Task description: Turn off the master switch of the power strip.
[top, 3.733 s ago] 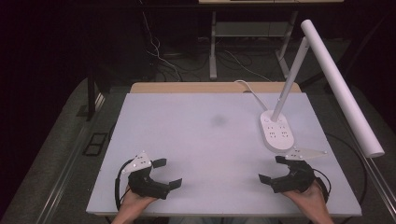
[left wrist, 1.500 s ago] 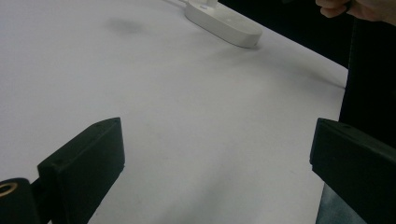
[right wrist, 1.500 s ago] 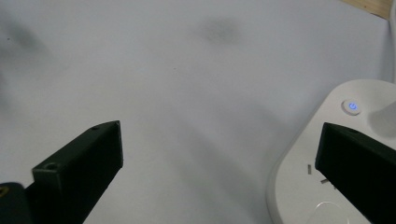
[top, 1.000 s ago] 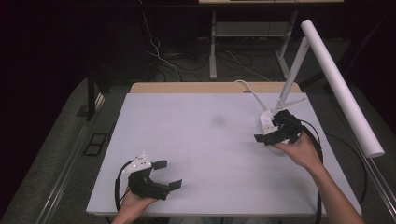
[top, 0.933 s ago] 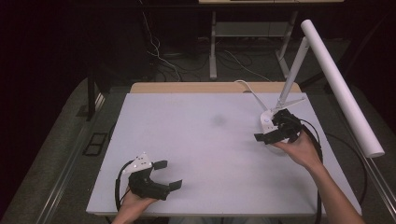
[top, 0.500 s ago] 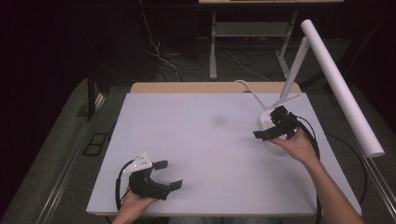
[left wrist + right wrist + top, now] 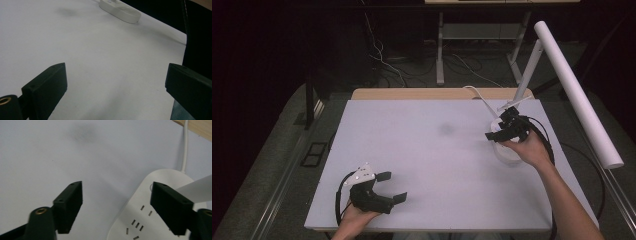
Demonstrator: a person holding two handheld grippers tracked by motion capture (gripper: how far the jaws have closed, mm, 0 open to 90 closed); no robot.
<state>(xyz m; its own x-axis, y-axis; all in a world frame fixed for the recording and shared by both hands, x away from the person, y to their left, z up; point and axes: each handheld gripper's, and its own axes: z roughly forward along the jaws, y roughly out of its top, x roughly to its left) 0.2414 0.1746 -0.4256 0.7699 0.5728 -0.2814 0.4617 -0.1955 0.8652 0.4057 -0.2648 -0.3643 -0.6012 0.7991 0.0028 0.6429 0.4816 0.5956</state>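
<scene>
**Right gripper poised over the power strip at the lamp's foot**

We take the white power strip [image 7: 507, 150] as our landmark; it lies flat on the pale table [image 7: 432, 165], near the table's far right corner, with its white cord [image 7: 185, 152] running off its far end toward the wooden strip [image 7: 197, 128] at the table's back edge. The right gripper [image 7: 501, 131] hovers just over the strip's far end, jaws apart and empty; in the right gripper view one jaw stands above the strip's rounded end and the other above bare table beside it. We cannot tell whether either jaw touches the strip. The left gripper [image 7: 387, 187] rests well apart from the strip, near the table's front edge, its jaws likewise spread wide on nothing.

The strip is a long, low body of smooth white plastic with rounded ends and rows of small slotted sockets [image 7: 136, 223] in its top face. A white lamp arm [image 7: 528, 70] rises beside its far end, carrying a long white tube [image 7: 577, 95] that slants out over the table's right side.

We judge the strip rigid and fairly light, yet its glossy shell is likely slippery and the trailing cord will resist any pull or turn. The best hold seems to be across its two long side walls, near the middle, jaws squarely opposed. Gripping a rounded end would risk the strip squirting out. The lamp arm close by leaves little room for the hand.
</scene>
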